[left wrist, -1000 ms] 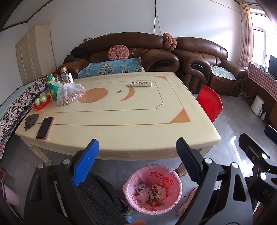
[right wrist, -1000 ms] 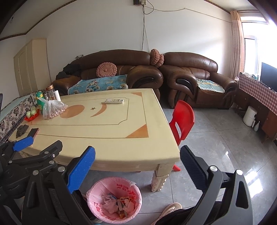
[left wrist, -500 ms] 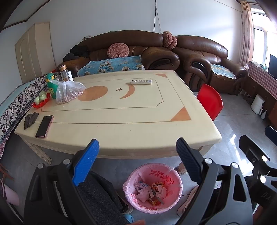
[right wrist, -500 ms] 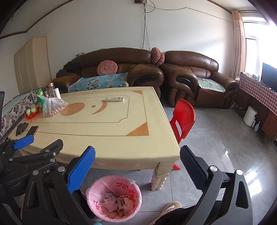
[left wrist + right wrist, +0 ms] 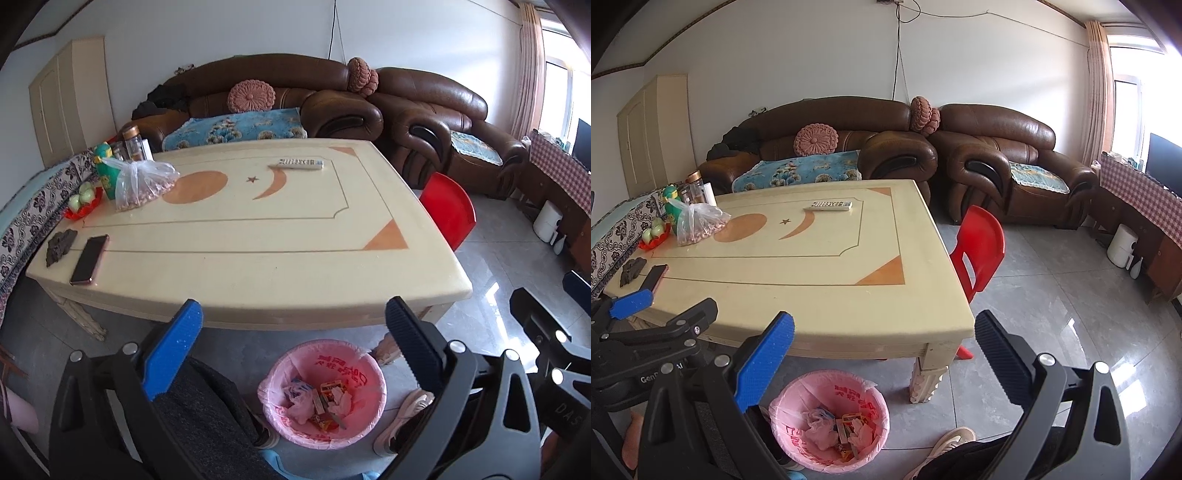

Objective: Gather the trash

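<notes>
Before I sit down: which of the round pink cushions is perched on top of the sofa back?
The pair of round pink cushions where the two sofas meet; the single flat cushion leans lower, against the backrest above the blue cover.

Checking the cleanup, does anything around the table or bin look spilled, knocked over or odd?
Nothing stands out. The wrappers lie inside the pink-lined trash bin, none show on the floor beside it, and the table carries only an orderly phone, remote and snack bag.

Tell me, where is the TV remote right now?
The remote lies flat on the far side of the cream table, just beyond its crescent-moon inlay and toward the brown sofa; both views show nothing touching it.
</notes>
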